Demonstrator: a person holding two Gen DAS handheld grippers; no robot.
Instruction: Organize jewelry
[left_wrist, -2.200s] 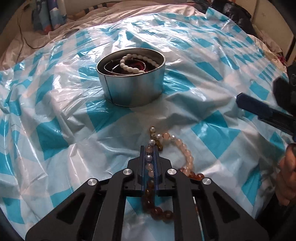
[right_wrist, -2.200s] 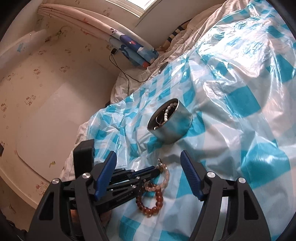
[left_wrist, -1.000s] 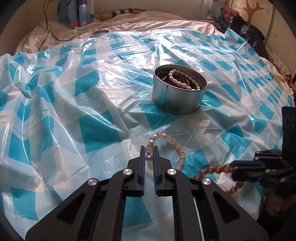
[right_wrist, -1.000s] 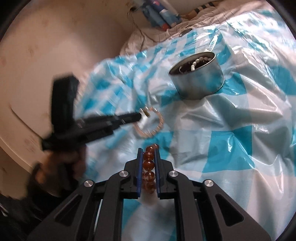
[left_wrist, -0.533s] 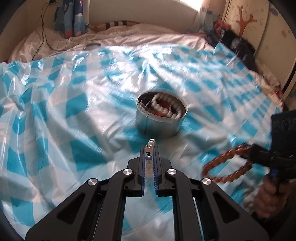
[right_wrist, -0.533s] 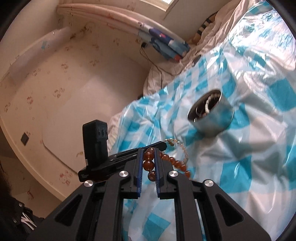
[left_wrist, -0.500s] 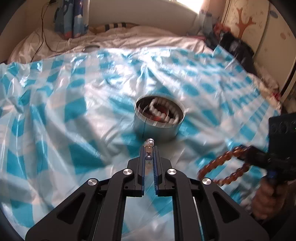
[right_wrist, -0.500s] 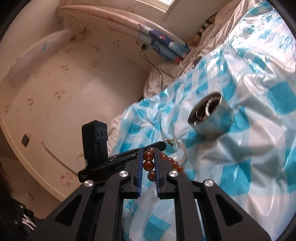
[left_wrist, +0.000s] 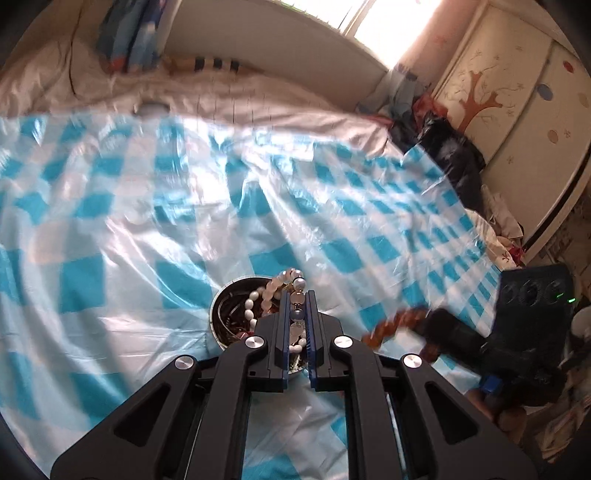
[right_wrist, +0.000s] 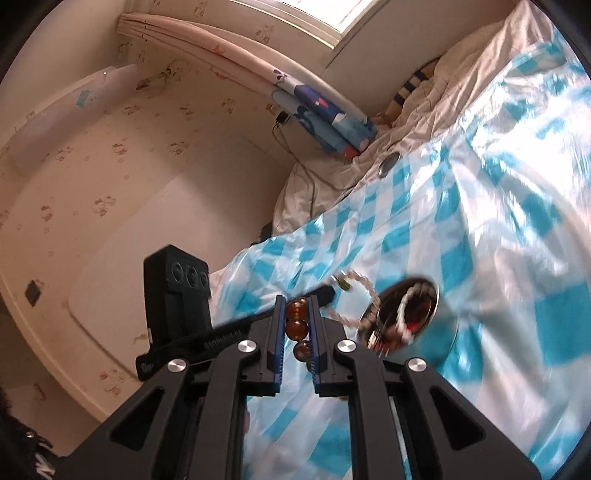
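Observation:
My left gripper (left_wrist: 296, 297) is shut on a pale pink and pearl bead bracelet (left_wrist: 275, 282) and holds it right over the round metal tin (left_wrist: 221, 306), which holds a white bead string and dark bangles. In the right wrist view the pale bracelet (right_wrist: 364, 288) hangs from the left gripper's tip (right_wrist: 327, 291) above the tin (right_wrist: 441, 334). My right gripper (right_wrist: 297, 304) is shut on an amber bead bracelet (right_wrist: 296, 328). It shows blurred in the left wrist view (left_wrist: 395, 323), to the right of the tin.
A blue and white checked plastic sheet (left_wrist: 110, 221) covers the bed. Rolled bedding (right_wrist: 325, 122) and a cable lie by the far wall. Dark clothes (left_wrist: 454, 155) and a wardrobe (left_wrist: 517, 85) stand at the right.
My left gripper has carried the pale bracelet forward until it is over the tin. My right gripper has moved closer to the tin with the amber bracelet.

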